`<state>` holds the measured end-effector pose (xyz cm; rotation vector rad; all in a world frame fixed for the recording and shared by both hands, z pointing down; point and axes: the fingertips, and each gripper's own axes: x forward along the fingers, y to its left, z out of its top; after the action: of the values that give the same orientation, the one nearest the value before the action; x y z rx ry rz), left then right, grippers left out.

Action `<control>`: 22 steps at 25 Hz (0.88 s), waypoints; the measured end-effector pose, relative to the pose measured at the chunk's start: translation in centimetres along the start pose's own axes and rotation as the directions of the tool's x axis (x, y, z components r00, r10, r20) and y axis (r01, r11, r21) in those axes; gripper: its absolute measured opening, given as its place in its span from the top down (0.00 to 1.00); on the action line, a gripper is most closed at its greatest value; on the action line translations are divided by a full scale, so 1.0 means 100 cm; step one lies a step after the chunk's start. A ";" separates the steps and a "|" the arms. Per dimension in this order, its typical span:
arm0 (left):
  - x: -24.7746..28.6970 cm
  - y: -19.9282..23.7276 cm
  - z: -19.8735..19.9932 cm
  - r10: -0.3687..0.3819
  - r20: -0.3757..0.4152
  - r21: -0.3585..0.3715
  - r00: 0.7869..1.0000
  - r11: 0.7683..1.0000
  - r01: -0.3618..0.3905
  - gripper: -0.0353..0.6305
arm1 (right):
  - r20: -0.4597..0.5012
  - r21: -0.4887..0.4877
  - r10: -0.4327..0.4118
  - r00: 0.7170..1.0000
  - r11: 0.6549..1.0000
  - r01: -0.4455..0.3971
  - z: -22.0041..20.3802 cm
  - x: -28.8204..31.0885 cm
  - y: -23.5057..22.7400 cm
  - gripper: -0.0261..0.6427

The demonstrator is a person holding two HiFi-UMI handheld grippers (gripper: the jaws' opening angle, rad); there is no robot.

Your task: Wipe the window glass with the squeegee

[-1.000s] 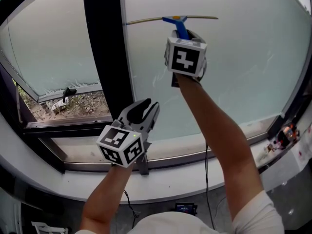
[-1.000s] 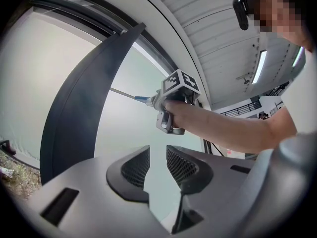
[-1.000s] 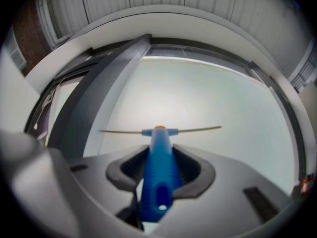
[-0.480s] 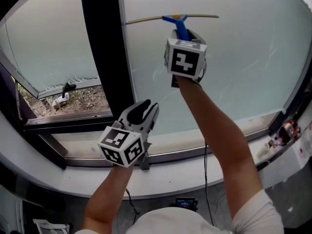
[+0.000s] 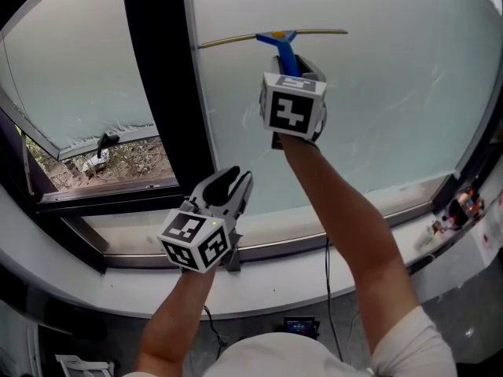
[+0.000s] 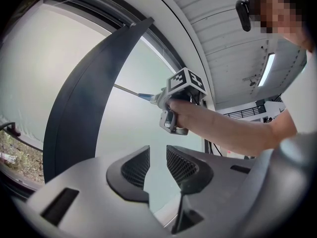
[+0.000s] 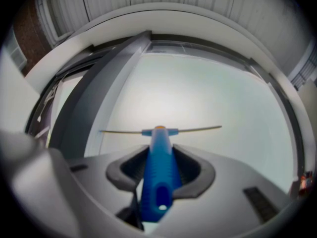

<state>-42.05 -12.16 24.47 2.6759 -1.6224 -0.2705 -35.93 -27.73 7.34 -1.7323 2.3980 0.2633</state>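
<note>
**A:** Right claw (image 7: 159,158) is clamped tight on the blue handle of the squeegee (image 5: 273,37). The arm is stretched high so the blade meets the window glass (image 5: 385,100) near its top edge, close to the dark post (image 5: 157,93).

**B:** The blade lies level, side to side, and the handle points down toward the sill (image 5: 346,225). That looks set for a downward pull.

**A:** And the left claw (image 6: 157,165)?

**B:** Slightly parted with nothing in it, parked low by the sill, out of the way.

Smooth frosted window glass (image 5: 377,93), glossy blue plastic squeegee (image 7: 159,172), matt black frame (image 5: 157,77)
</note>
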 end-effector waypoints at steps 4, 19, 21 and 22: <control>-0.002 0.000 -0.005 0.004 -0.006 -0.007 1.000 1.000 -0.004 0.75 | -0.012 0.003 -0.002 1.000 1.000 0.002 -0.008 -0.003 -0.001 0.73; -0.009 0.003 -0.027 0.018 -0.040 -0.038 0.999 0.999 -0.020 0.75 | -0.043 -0.002 0.000 0.999 1.000 0.000 -0.040 -0.010 0.001 0.73; -0.009 0.004 -0.030 0.020 -0.044 -0.041 0.999 0.999 -0.022 0.75 | -0.045 -0.007 -0.001 0.999 1.000 0.001 -0.043 -0.012 0.001 0.73; -0.009 0.004 -0.031 0.021 -0.045 -0.043 0.999 0.999 -0.023 0.75 | -0.046 -0.009 -0.002 0.999 1.000 0.001 -0.045 -0.012 0.001 0.73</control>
<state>-42.32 -11.82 27.72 2.6112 -1.6130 -0.2416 -35.79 -27.67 12.01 -1.7629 2.4307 0.2369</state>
